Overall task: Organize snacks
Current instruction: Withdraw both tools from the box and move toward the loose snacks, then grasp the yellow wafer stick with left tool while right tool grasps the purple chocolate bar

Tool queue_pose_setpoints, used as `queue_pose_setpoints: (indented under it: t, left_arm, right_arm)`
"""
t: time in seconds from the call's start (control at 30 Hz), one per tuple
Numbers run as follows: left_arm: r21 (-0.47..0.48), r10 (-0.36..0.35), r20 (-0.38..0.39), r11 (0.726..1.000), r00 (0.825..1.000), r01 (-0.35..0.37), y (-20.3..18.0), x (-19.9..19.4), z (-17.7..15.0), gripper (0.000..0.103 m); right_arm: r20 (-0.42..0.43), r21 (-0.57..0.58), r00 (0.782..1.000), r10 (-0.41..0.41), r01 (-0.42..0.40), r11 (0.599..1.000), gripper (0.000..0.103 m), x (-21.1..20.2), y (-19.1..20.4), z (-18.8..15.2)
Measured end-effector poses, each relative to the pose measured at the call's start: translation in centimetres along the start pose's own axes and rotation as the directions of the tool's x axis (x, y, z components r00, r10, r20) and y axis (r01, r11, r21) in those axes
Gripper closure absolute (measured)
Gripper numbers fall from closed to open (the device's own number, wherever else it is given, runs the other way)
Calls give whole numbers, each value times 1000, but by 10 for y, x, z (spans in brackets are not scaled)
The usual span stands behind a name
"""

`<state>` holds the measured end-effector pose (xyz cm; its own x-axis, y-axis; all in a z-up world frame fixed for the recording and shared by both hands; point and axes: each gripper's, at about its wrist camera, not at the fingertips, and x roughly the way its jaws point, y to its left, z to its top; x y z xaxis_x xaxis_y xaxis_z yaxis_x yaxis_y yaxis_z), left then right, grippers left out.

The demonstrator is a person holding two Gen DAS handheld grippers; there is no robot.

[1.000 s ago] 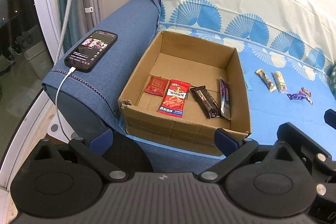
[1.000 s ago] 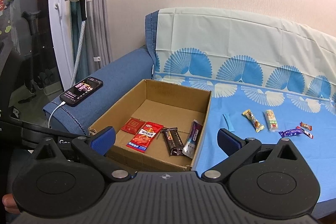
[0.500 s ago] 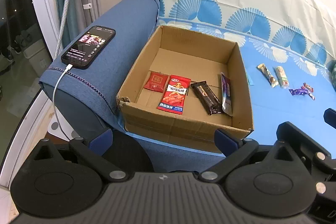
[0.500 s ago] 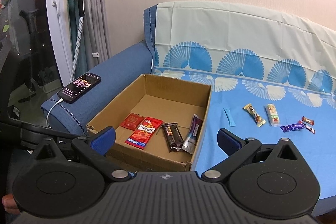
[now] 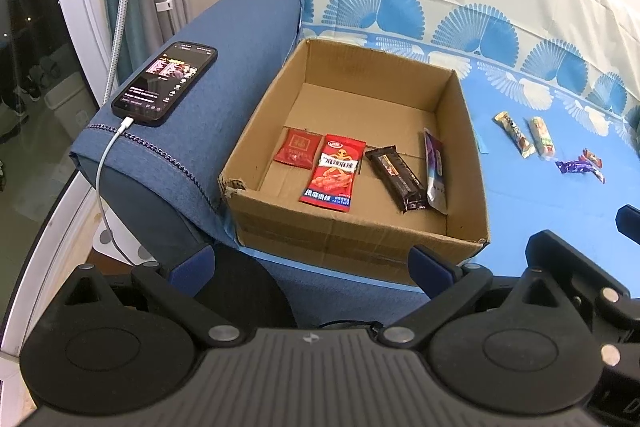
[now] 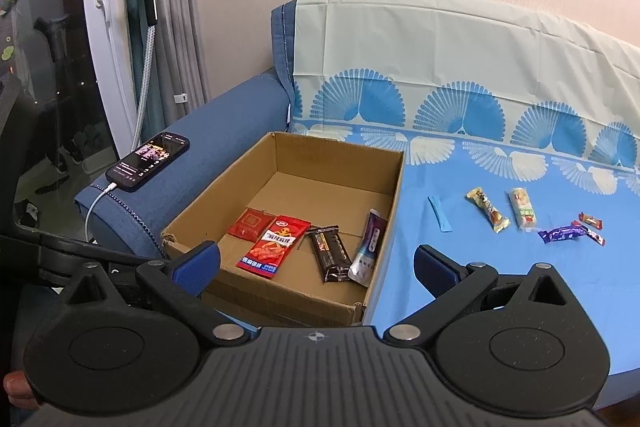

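Right wrist view shows the cardboard box [image 6: 384, 223] sitting on the blue sofa cover [image 6: 460, 259], already holding four snacks in a row along its near end: a small red sachet [image 6: 251, 224], a red spicy-strip packet [image 6: 274, 248], a dark chocolate bar [image 6: 331, 253] and a purple pouch [image 6: 369, 247] leaning against the right wall. Well apart on the cover lie two wrapped bars [image 6: 487, 214] [image 6: 523, 214], a purple-wrapped candy [image 6: 560, 233] and two small red candies [image 6: 591, 220] beside it.

Both claws are released and empty: the right gripper [image 6: 316, 263] hangs over the box's near edge, the left gripper [image 5: 312, 263] below its front wall.

Judged from this, the main risk lies in the small candies: they are flat, close together, and rest on soft fabric, so a closing jaw could pinch the cover or drag two at once. The purple pouch, only propped up, may topple if the box wall is bumped. A charging phone [image 5: 165, 83] on the armrest [image 5: 224, 39] sits near the left gripper's path; a snagged cable [image 5: 105, 163] could pull it off.
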<state>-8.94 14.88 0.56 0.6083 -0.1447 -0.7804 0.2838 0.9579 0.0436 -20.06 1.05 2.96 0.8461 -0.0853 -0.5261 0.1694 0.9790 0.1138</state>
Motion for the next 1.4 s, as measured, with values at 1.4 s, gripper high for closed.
queue_pose_setpoints:
  t: [1.4]
  left_arm:
    - [-18,-180,-271,983,946,182,-374,325,182,0]
  right_arm:
    - [-252,629,869,-427,482,610,1,221,-434,-19]
